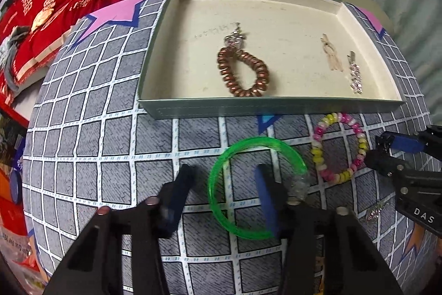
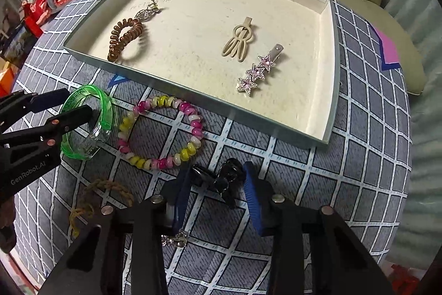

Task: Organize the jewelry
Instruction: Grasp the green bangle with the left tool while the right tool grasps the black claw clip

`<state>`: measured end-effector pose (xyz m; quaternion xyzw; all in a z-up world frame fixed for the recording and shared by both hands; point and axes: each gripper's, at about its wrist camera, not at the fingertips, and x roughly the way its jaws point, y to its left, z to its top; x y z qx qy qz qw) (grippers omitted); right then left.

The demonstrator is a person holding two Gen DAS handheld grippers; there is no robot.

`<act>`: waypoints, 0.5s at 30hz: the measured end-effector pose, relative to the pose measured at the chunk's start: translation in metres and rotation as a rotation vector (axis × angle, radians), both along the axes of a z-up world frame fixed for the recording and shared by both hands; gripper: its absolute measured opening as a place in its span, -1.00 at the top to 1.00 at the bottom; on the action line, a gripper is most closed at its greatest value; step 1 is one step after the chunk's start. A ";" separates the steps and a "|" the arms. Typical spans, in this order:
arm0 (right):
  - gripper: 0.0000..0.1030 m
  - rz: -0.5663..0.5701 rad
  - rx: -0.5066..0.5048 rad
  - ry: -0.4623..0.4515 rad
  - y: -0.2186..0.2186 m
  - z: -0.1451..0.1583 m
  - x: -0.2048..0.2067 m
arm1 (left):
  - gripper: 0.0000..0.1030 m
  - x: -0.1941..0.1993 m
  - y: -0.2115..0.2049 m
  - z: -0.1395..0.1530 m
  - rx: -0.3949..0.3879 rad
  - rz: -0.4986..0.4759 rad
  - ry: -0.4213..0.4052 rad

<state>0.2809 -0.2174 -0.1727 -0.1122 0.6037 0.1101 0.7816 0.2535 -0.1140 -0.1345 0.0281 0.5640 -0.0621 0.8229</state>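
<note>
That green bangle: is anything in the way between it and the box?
Nothing visible. The green bangle lies just before the box's near wall, bare cloth between. The left tongs straddle its rim.

A tray (image 2: 330,90) is set on the cloth (image 2: 359,170). In the tray, a coil band (image 2: 125,39) is laid at the left, with a charm (image 2: 149,11) touching its far end. Two clips (image 2: 240,42) (image 2: 258,72) are laid at the right, side by side. Before the tray (on the cloth), a bangle (image 2: 88,123) is laid at the left and a bead bracelet (image 2: 160,133) just right of it. Nearer still, a dark clip (image 2: 221,180) is found, with a cord (image 2: 96,198) to its left.
</note>
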 end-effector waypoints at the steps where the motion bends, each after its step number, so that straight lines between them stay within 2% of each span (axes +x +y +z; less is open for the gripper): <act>1: 0.22 -0.005 0.001 0.000 0.000 0.000 -0.001 | 0.13 -0.002 -0.001 0.001 -0.002 -0.005 -0.002; 2: 0.22 -0.010 0.003 0.000 -0.002 0.000 -0.002 | 0.16 -0.004 -0.001 0.001 0.000 -0.008 -0.003; 5: 0.23 -0.031 0.018 0.005 -0.009 0.002 -0.009 | 0.65 -0.009 -0.003 0.004 -0.004 -0.010 -0.003; 15: 0.23 -0.139 0.138 0.041 -0.040 0.013 -0.030 | 0.68 -0.020 0.011 0.007 -0.073 0.032 0.015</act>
